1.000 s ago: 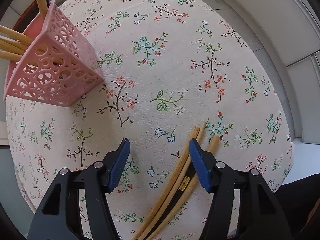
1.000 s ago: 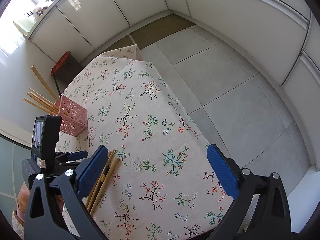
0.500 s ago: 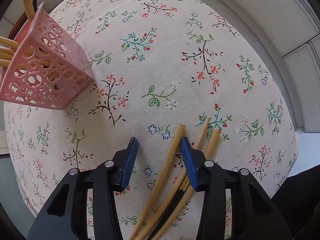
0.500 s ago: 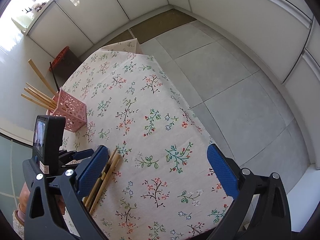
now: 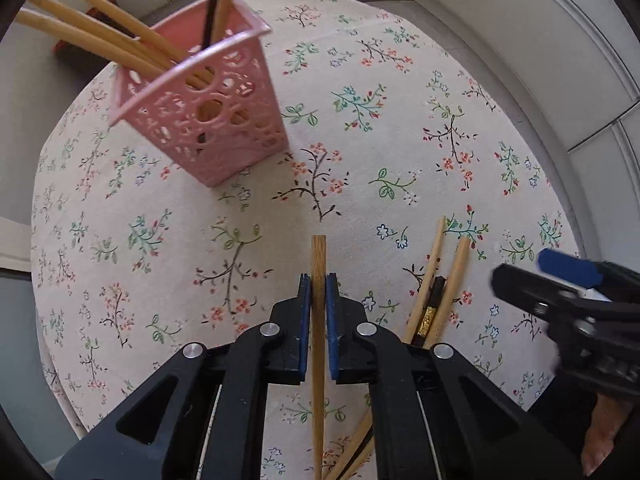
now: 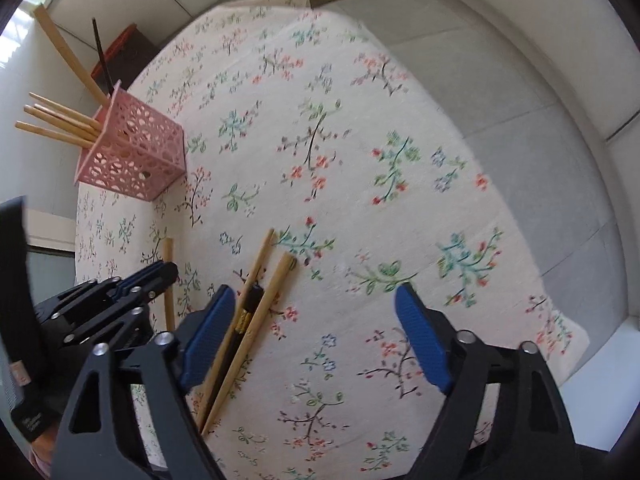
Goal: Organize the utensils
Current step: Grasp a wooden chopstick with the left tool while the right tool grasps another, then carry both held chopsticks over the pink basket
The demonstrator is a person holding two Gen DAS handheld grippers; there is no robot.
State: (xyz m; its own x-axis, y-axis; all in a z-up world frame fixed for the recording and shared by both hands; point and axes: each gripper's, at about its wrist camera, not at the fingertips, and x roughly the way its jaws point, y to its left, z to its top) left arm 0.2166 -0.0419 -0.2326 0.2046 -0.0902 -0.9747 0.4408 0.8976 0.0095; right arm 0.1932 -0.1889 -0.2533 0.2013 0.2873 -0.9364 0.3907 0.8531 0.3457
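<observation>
Left wrist view: the left claw (image 5: 319,292) is clamped on a single wooden chopstick (image 5: 319,256), its blue pads pressed against the stick on both sides, the blunt end projecting ahead of the fingertips over the bench (image 5: 400,140), which is covered by a floral cloth. Ahead and to the left stands the pink perforated basket (image 5: 212,120) — an open-topped square holder containing several wooden chopsticks and one thin dark stick, all leaning out over its far rim. To the right of the clamped stick, the remaining chopsticks (image 5: 440,288) lie loose on the cloth: two pale wooden ones with a black one bearing a gold band between them. The right claw (image 5: 568,276) enters at the right edge, blurred.

Right wrist view: the right claw (image 6: 310,344) has its jaws apart and closing, with bare cloth between them and nothing gripped. The loose chopsticks (image 6: 256,300) lie just beside its left finger, partly passing under it. Further left, the left claw (image 6: 160,272) appears in profile with the clamped chopstick (image 6: 168,252) standing out above it. The pink basket (image 6: 136,160) sits near the far left edge of the bench (image 6: 360,120), well apart from the loose group.
</observation>
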